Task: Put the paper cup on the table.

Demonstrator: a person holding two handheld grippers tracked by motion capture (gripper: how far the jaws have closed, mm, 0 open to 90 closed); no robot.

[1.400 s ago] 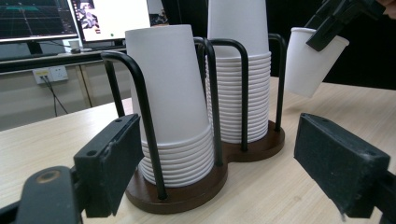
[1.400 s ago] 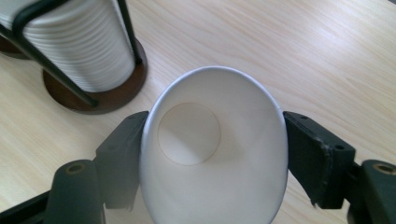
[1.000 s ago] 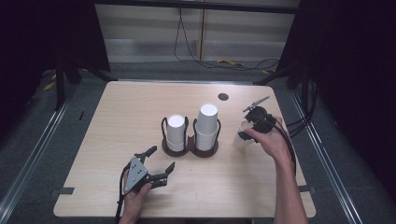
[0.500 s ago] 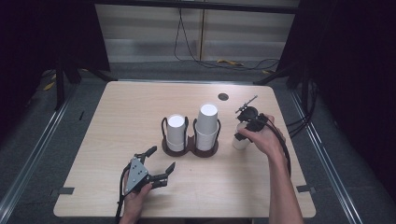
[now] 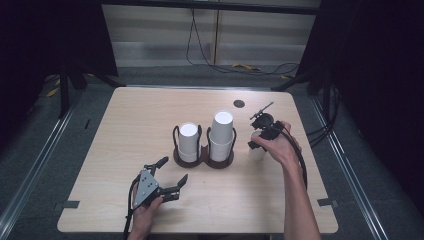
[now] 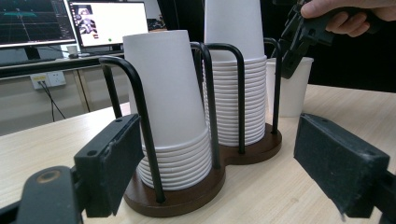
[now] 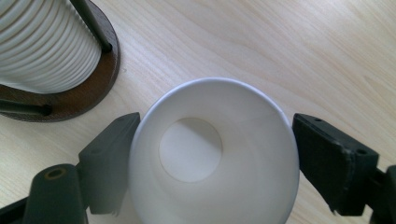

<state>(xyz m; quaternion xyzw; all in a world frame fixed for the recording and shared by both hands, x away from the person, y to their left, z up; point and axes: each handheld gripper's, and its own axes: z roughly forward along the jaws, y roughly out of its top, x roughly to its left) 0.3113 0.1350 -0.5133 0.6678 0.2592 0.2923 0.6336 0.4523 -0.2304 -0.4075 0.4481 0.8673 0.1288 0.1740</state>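
Observation:
A dark wooden cup holder [image 5: 202, 161] with black wire loops stands mid-table and carries two stacks of upside-down white paper cups, a short stack [image 5: 189, 142] and a taller one [image 5: 221, 132]. Right of it a single white paper cup [image 5: 257, 150] stands upright on the table. My right gripper [image 5: 260, 136] hangs over it, pointing down. Its jaws have just been opening and now stand open, with the cup [image 7: 243, 186] between them and a gap at the right pad [image 7: 327, 158]. My left gripper [image 5: 172, 176] rests open near the front edge, facing the holder [image 6: 187, 196], nothing between its pads.
A small black round mark [image 5: 239, 103] lies on the table behind the holder. The table's right edge [image 5: 320, 165] is a little beyond the single cup. Cables trail from both grippers toward the front edge. Bare wood spreads left of the holder.
My right hand has come down and slightly left, setting the single cup on the table, and its jaws have spread away from the cup. The left gripper has stayed put.

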